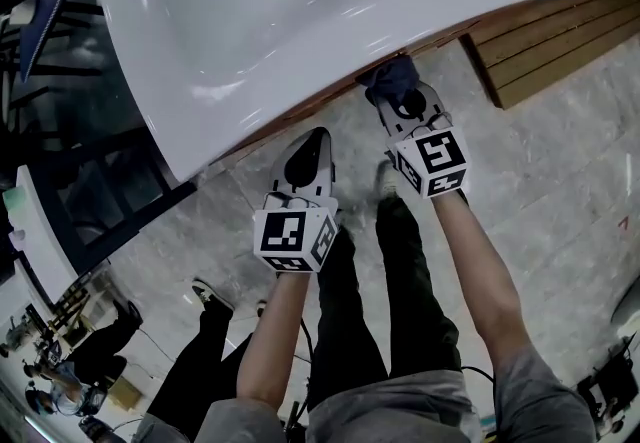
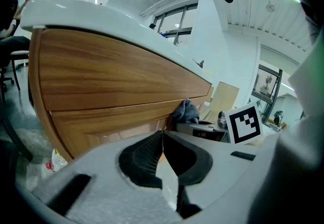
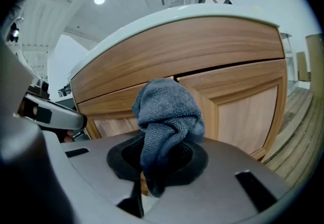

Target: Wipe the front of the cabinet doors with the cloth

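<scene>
A grey-blue cloth [image 3: 167, 117] is bunched between the jaws of my right gripper [image 3: 161, 154], which is shut on it. The cloth's top rests against the wooden cabinet doors [image 3: 238, 101] near the seam between two doors. In the head view the cloth [image 1: 393, 79] presses the cabinet front just under the white basin's [image 1: 250, 21] rim, ahead of the right gripper [image 1: 405, 101]. My left gripper [image 2: 162, 154] is shut and empty, a short way back from the wooden doors [image 2: 111, 91]. The head view shows the left gripper [image 1: 305, 156] lower left of the right one.
The white basin overhangs the cabinet. Wooden slats [image 1: 560, 41] lie on the floor to the right. The person's legs and shoes [image 1: 385, 181] stand on the grey tile floor [image 1: 560, 181] right behind the grippers. Another person [image 1: 90, 341] stands at the lower left.
</scene>
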The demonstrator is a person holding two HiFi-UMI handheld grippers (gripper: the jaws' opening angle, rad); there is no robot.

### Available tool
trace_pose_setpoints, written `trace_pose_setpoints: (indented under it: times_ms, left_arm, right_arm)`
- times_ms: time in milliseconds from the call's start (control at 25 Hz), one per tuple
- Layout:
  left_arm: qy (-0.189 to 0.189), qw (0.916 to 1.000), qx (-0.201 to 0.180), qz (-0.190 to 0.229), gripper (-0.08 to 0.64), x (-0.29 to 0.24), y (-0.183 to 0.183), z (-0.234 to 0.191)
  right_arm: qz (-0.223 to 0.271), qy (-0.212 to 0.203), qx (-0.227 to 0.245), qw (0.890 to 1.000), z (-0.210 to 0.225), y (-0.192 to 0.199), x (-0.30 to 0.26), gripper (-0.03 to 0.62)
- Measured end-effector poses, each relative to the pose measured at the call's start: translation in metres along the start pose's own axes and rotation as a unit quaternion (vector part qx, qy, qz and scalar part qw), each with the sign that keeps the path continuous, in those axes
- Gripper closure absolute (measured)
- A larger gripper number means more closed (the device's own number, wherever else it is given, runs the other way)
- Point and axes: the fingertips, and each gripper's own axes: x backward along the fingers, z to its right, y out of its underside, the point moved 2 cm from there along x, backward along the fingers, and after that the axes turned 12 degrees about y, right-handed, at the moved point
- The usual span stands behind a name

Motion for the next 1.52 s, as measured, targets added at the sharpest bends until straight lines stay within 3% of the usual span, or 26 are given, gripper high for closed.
trace_pose_setpoints:
  times_ms: [480,1120,1520]
  left_arm:
    - [-0.013,0.9999,-0.002,-0.007,0.548,0.032,0.013,-0.02]
    - [-0.017,0.9998,-0.008,-0.004,0.548,0.077,0.021,-0.051]
    - [-0.012,0.9999,-0.011,-0.005,0.548,0.097,0.024,-0.071]
  right_arm:
    - [0.003,-0.012,-0.01,1.0,-0.046,0.01,-0.009,0.534]
    - [0.005,-0.071,0.015,0.997,-0.155,0.021,-0.012,0.534]
    - [0.011,-0.069,0.0,0.998,-0.184,0.028,-0.014,0.534]
